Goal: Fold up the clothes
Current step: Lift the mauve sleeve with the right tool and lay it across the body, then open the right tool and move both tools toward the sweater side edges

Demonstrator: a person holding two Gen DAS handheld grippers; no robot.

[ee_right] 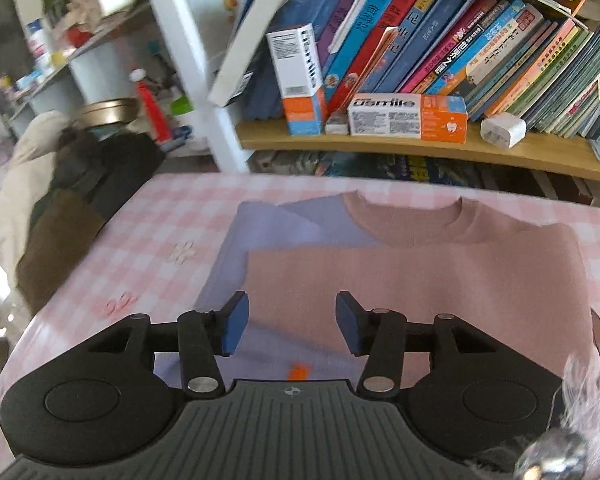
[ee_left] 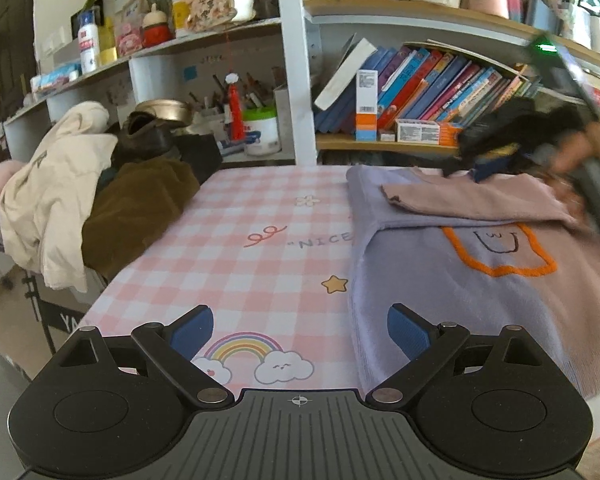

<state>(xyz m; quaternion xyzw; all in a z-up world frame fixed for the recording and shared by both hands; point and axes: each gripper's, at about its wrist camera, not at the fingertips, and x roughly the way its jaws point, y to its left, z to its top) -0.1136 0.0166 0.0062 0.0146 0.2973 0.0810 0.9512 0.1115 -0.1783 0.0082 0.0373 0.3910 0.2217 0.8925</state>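
We see a lilac and dusty-pink sweater (ee_left: 460, 264) lying flat on the pink checked tablecloth (ee_left: 236, 248), toward its right side, with a pink sleeve (ee_left: 476, 204) folded across the chest above an orange outlined patch (ee_left: 500, 252). From the right wrist camera the same sweater (ee_right: 440, 272) fills the middle of the table, its round neckline (ee_right: 410, 212) pointing at the bookshelf (ee_right: 420, 148).

Our left gripper (ee_left: 300, 332) hovers low over the near edge of the cloth, jaws spread wide and holding nothing; its right blue pad (ee_left: 408, 332) sits over the sweater's left hem, though we cannot tell whether it touches. Our right gripper (ee_right: 290, 324) hangs above the sweater's front, jaws likewise parted and empty (the picture is blurred).

In the left view the right-hand tool (ee_left: 572, 120) appears at the far right, blurred, over the collar end. A heap of other clothes (ee_left: 100, 200), cream and brown, sits at the table's left edge.
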